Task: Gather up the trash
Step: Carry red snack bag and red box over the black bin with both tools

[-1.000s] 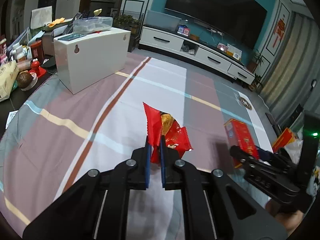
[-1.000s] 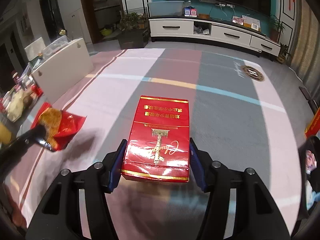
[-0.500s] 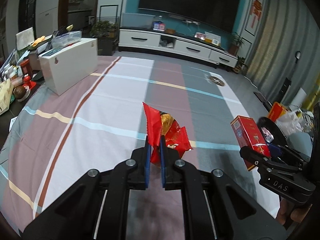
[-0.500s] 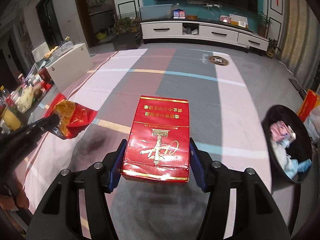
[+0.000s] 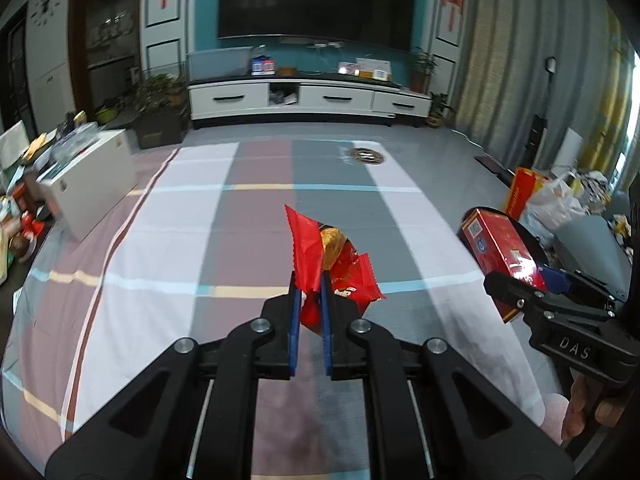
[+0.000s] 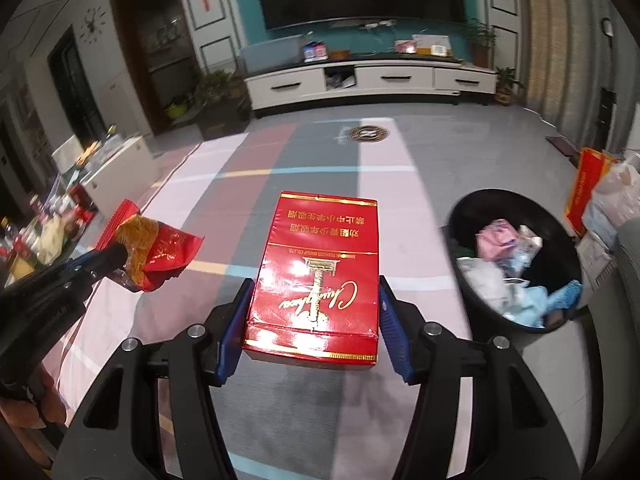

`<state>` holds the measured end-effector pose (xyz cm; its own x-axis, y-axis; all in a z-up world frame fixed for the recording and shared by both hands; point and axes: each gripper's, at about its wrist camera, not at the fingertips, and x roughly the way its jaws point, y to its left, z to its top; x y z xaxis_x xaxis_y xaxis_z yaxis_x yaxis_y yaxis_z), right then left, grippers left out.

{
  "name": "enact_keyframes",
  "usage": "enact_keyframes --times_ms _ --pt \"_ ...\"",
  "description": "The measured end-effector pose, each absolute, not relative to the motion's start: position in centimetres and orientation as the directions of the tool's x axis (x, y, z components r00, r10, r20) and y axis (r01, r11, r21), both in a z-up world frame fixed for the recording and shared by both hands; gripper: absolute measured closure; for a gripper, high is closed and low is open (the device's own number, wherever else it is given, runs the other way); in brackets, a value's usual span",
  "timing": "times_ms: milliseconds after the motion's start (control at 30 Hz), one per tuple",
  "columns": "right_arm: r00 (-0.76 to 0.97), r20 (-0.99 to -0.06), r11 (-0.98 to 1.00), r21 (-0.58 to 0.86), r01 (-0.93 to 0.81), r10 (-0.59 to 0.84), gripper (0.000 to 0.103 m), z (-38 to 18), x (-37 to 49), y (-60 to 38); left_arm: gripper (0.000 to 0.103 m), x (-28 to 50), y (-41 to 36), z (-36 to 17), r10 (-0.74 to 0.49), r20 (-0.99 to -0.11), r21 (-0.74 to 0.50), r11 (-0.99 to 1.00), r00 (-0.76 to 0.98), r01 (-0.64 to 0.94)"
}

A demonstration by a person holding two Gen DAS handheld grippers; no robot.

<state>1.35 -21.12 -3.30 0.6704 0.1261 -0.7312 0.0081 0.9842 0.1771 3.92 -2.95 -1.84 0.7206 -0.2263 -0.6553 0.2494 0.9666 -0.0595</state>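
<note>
My left gripper (image 5: 309,280) is shut on a crumpled red and gold snack wrapper (image 5: 332,258), held above the checked cloth. The same wrapper (image 6: 154,248) shows at the left of the right wrist view, pinched by the left gripper (image 6: 116,256). My right gripper (image 6: 314,300) is shut on a red carton with gold lettering (image 6: 320,276), its blue pads pressing both long sides. In the left wrist view that carton (image 5: 500,252) hangs at the right in the right gripper (image 5: 520,292). A black round trash bin (image 6: 516,260), partly filled with paper and cloth scraps, stands to the right of the carton.
A checked cloth (image 5: 200,240) covers the surface below. A white box (image 5: 88,184) and cluttered items stand at the left. A red bag (image 6: 586,188) and plastic bags lie behind the bin. A TV cabinet (image 5: 308,100) lines the far wall.
Both grippers swung to the right with their loads and rose a little. The bin came into the right wrist view and now sits closer. Both grips are unchanged.
</note>
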Motion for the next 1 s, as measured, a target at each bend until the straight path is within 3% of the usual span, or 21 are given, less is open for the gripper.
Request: enact_keyframes --times_ms 1000 --pt "0.696 -0.715 0.907 0.247 0.342 -0.068 0.044 -5.6 -2.7 -37.5 0.094 6.5 -23.3 -2.2 -0.379 -0.676 0.053 0.830 0.632 0.555"
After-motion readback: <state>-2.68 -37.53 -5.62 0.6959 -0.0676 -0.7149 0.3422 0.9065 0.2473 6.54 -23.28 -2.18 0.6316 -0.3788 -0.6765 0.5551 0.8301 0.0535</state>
